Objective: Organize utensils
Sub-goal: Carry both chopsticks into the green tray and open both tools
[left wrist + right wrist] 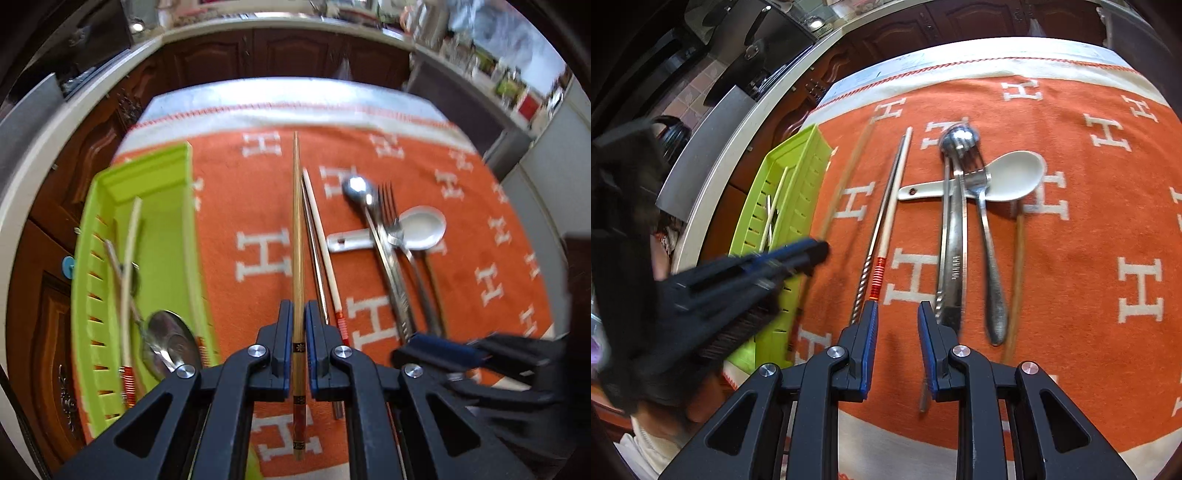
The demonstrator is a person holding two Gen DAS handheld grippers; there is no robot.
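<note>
My left tongs (298,325) are pinched tight on a long bamboo chopstick with a red-and-black patterned end (297,240), gripped near its decorated end so the thin tip points straight ahead. My right tongs (897,314) are parted with nothing between them, low over the orange blanket with white H letters (1071,240) that covers the surface. The lime-green slotted plastic tray (162,221) lies just left of the chopstick and already holds a pale chopstick and a steel spoon. I judge the step is carrying this chopstick to the tray: keep it level, line it up lengthwise with the tray, lower it, then release. Right of the tray, more chopsticks, steel cutlery and a white ceramic soup spoon (1004,177) wait.
</note>
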